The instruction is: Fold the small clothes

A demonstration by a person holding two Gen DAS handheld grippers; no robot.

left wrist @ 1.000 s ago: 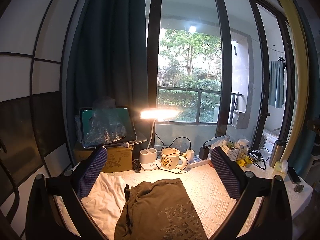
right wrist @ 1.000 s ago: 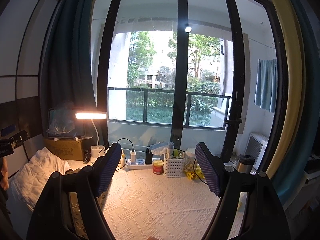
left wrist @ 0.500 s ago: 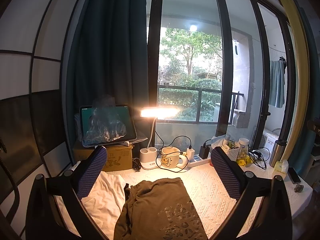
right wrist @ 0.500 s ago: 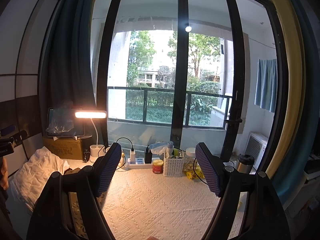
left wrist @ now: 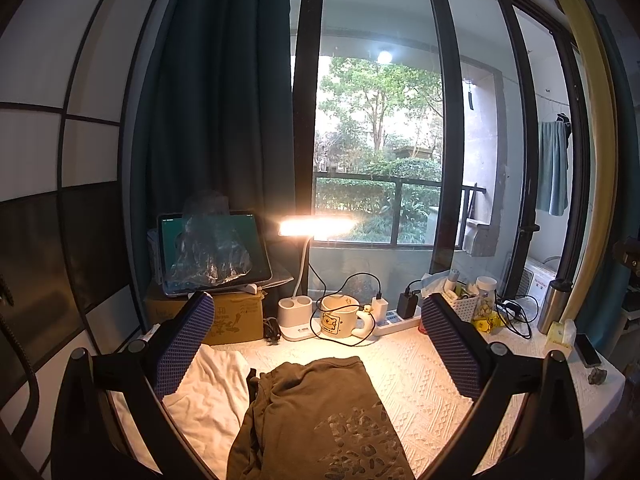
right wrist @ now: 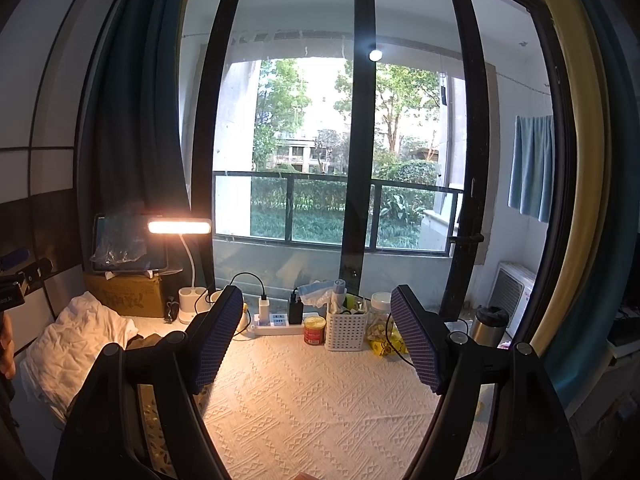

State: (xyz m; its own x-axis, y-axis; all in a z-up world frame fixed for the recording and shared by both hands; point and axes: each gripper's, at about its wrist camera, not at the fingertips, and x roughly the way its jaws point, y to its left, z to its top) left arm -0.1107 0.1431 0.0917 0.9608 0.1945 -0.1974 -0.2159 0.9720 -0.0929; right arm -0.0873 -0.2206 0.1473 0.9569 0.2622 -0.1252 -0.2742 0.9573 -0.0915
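Observation:
An olive-brown garment [left wrist: 320, 416] with a dark printed pattern lies on the white textured table cover [left wrist: 416, 372], close below my left gripper [left wrist: 318, 344]. The left gripper is open and empty, held above the garment. White clothes [left wrist: 208, 392] lie crumpled to the garment's left, also in the right wrist view [right wrist: 72, 344]. My right gripper [right wrist: 316, 340] is open and empty over the bare table cover [right wrist: 320, 400]. Only a strip of the olive garment [right wrist: 150, 420] shows there, behind the left finger.
Along the window stand a lit desk lamp [left wrist: 316, 226], a mug [left wrist: 340, 320], a power strip [right wrist: 276, 326] with chargers and cables, a white basket [right wrist: 346, 330], a red tin [right wrist: 314, 330] and a steel flask [right wrist: 486, 326]. A tablet [left wrist: 212, 252] sits on a cardboard box [left wrist: 236, 320] at the back left.

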